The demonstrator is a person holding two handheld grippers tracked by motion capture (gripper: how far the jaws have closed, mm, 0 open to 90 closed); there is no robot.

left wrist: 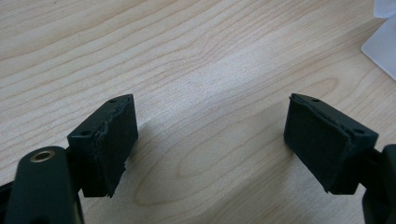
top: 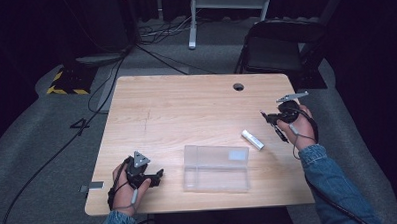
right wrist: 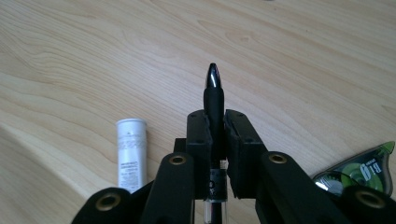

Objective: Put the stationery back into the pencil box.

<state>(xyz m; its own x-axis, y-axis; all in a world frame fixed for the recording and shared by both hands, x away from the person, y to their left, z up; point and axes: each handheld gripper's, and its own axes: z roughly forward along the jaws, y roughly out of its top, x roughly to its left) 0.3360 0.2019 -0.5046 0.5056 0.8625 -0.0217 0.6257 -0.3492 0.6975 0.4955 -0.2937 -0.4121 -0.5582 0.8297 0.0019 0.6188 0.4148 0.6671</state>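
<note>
1. The left gripper [top: 156,174] rests at the near left part of the table [top: 186,107], held in the person's left hand [top: 125,187], with a grey three-cornered plate on top and a cable trailing back along the wrist.
2. In the left gripper view its jaws stand wide apart with bare wood between them; the pads [left wrist: 119,140] touch nothing.
3. A corner of the clear box [left wrist: 385,44] shows at the upper right edge of that view, apart from the jaws.
4. In the high view the box [top: 216,167] lies flat near the front edge, just right of the left gripper and roughly mid-table.
5. A white tube [top: 252,139] lies on the wood beyond the box's right end, between the box and the right gripper, touching neither.
6. The right gripper [top: 271,118] is at the right side of the table, held in the right hand [top: 299,126] above the wood, its jaws pointing left.
7. Its jaws are clamped on a black pen [right wrist: 215,109]; the pen's dark tip sticks out past the pads, and its barrel runs back between them.
8. In the right gripper view the tube [right wrist: 131,154] lies on the table left of the jaws.
9. A green tape roller [right wrist: 362,171] lies at the lower right of that view, partly hidden by the gripper body.
10. A round hole [top: 238,86] sits near the table's far edge.
</note>
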